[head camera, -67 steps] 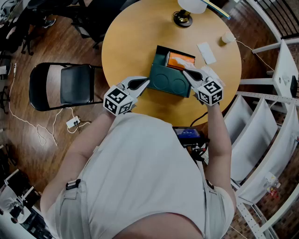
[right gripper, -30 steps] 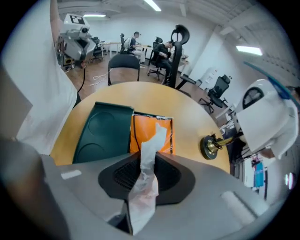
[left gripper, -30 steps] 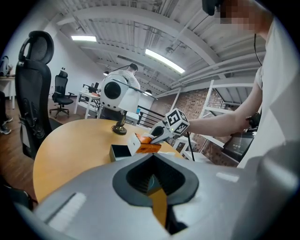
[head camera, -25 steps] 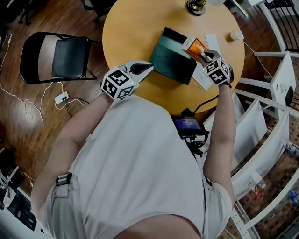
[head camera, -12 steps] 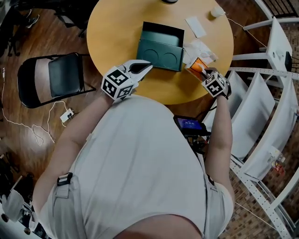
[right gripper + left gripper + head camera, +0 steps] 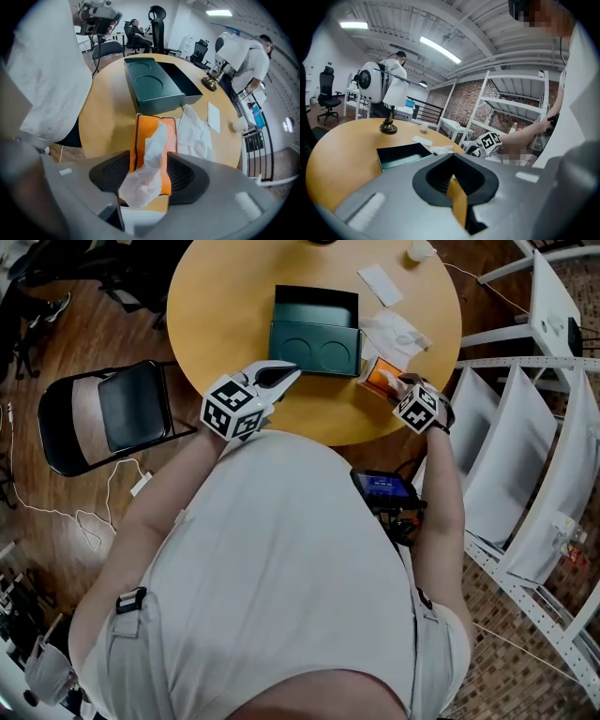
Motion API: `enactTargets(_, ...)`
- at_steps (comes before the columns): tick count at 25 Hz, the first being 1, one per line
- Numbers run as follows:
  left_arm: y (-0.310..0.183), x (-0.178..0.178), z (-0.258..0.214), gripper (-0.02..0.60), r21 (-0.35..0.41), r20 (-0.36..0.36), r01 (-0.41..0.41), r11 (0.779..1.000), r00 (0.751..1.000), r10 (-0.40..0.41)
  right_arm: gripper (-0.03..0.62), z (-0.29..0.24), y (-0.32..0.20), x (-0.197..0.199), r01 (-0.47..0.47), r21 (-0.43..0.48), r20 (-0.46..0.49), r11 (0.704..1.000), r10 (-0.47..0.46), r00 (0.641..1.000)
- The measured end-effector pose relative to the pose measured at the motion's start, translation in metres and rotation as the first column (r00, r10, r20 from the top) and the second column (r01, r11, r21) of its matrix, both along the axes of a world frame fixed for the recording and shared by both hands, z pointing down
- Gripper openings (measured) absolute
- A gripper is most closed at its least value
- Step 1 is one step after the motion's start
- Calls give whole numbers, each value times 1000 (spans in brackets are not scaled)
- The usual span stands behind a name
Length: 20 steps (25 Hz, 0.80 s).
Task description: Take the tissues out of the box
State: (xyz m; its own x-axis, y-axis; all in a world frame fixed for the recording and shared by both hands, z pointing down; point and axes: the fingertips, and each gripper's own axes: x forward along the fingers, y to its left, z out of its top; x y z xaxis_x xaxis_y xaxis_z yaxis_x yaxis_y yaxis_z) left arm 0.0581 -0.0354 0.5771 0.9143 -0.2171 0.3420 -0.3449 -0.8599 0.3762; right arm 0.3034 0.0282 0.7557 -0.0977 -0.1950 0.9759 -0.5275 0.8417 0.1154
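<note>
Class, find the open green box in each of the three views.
Head view: green box at upper centre.
Left gripper view: green box left of centre, at mid height.
Right gripper view: green box at upper centre.
Shared landmark: the loose white tissues lying beside the box.

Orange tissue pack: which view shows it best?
Right gripper view: the orange tissue pack sits close and centred, a tissue poking out, between the opening fingers of the right gripper. Head view shows it small at the table edge beside the green box. Left gripper view doesn't show it.
</note>
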Motion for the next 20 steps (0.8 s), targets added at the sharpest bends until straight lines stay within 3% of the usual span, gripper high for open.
enactTargets(2, -5, 0, -3, 0, 11, -14, 3, 1000, 1000, -3, 265, -20, -2, 4, -21, 48, 5, 999, 21, 1000)
enactTargets(4, -14, -3, -10, 0, 31, -33, 21, 999, 999, -20, 240, -52, -13, 5, -88, 145, 67, 986, 79, 995)
enactTargets(6, -25, -7, -19, 0, 56, -52, 42, 998, 998, -39, 91, -96, -35, -2, -231, 240, 252, 943, 170, 953)
enactTargets(7, -31, -10, -24, 0, 68, -61, 53, 996, 997, -49, 59, -122, -47, -10, -321, 262, 391, 910, 204, 898)
enactTargets(8, -37, -12, -29, 0, 78, -71, 66, 995, 996, -60, 8, -149, -58, -24, -401, 260, 537, 878, 214, 816)
enactTargets(9, -42, -15, -34, 0, 86, -82, 79, 993, 994, -72, 1, -175, -65, -42, -456, 238, 670, 858, 195, 717)
enactTargets(11, -48, -21, -41, 0, 92, -101, 100, 991, 991, -91, 0, -215, -68, -90, -461, 185, 841, 868, 103, 532)
enactTargets(12, -50, -23, -43, 0, 90, -106, 104, 991, 990, -94, 1, -227, -66, -113, -432, 172, 878, 885, 61, 474)
enactTargets(13, -52, -26, -46, 0, 85, -107, 102, 991, 990, -93, 0, -235, -66, -133, -403, 163, 896, 901, 37, 443)
enactTargets(15, -55, -30, -51, 0, 79, -105, 88, 993, 991, -80, 0, -243, -70, -159, -366, 148, 905, 919, 24, 425)
enactTargets(20, -55, -39, -56, 0, 75, -102, 71, 995, 993, -63, 0, -248, -73, -180, -325, 155, 904, 933, -1, 427)
